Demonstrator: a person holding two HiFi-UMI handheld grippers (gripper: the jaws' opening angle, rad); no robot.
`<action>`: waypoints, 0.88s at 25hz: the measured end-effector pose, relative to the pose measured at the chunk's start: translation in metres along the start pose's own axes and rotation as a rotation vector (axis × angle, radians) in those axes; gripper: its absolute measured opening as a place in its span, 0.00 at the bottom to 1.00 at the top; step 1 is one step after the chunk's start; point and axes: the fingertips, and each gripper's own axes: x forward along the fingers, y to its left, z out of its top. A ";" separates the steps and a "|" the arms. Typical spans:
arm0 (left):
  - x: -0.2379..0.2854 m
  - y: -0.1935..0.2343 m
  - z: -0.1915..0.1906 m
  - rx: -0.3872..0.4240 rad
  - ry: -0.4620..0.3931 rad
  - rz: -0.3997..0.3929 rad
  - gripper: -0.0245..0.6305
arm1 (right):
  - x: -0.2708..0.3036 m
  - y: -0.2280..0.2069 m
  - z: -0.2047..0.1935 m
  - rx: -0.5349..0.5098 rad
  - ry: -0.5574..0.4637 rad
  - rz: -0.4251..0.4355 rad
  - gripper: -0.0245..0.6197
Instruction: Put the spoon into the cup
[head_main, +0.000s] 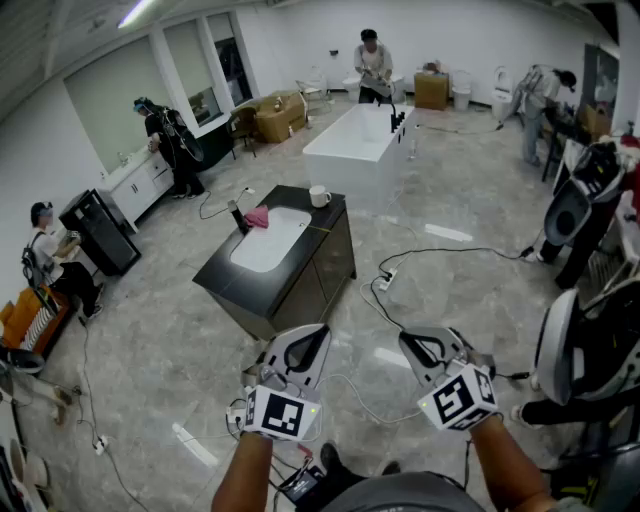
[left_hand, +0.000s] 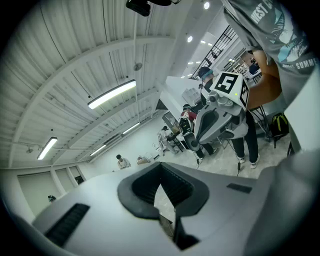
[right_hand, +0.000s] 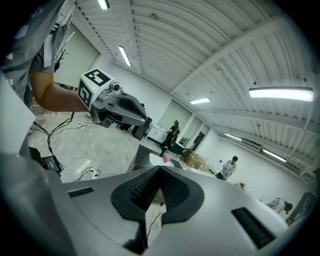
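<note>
Both grippers are held low in front of the person, over the grey stone-patterned floor (head_main: 170, 330) and well apart from the long black counter (head_main: 330, 250) standing further ahead. The left gripper (head_main: 312, 338) has its dark ribbed fingers (left_hand: 142, 186) drawn together at the tips with nothing between them, only floor showing through the narrow slit below. The right gripper (head_main: 412, 342) is the same, its fingers (right_hand: 136, 192) closed on nothing. The small white handled cup (head_main: 319, 196) stands on the far corner of the counter, beyond the reach of both sets of fingers. The spoon is too small to make out in any view, so where it lies relative to the fingers cannot be told. What the cup holds cannot be seen from here either. A white oblong sink basin (head_main: 268, 248) is set into the counter top; a crumpled pink cloth (head_main: 257, 217) lies at its far rim, beside a dark upright faucet (head_main: 237, 216). A large white bathtub (head_main: 355, 145) stands behind the counter. The right gripper view looks towards the counter and catches the pink cloth and the left gripper. The left gripper view points away, showing ceiling lights and the right gripper.
</note>
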 end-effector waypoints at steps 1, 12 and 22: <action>0.000 -0.001 0.002 0.001 -0.001 0.001 0.04 | -0.002 0.000 0.000 0.005 -0.001 -0.001 0.08; -0.005 -0.006 0.001 0.002 0.017 0.014 0.04 | -0.008 0.003 -0.008 0.009 0.009 0.003 0.08; -0.009 -0.003 0.004 0.021 0.044 0.023 0.04 | -0.009 0.007 -0.003 0.067 -0.029 0.008 0.09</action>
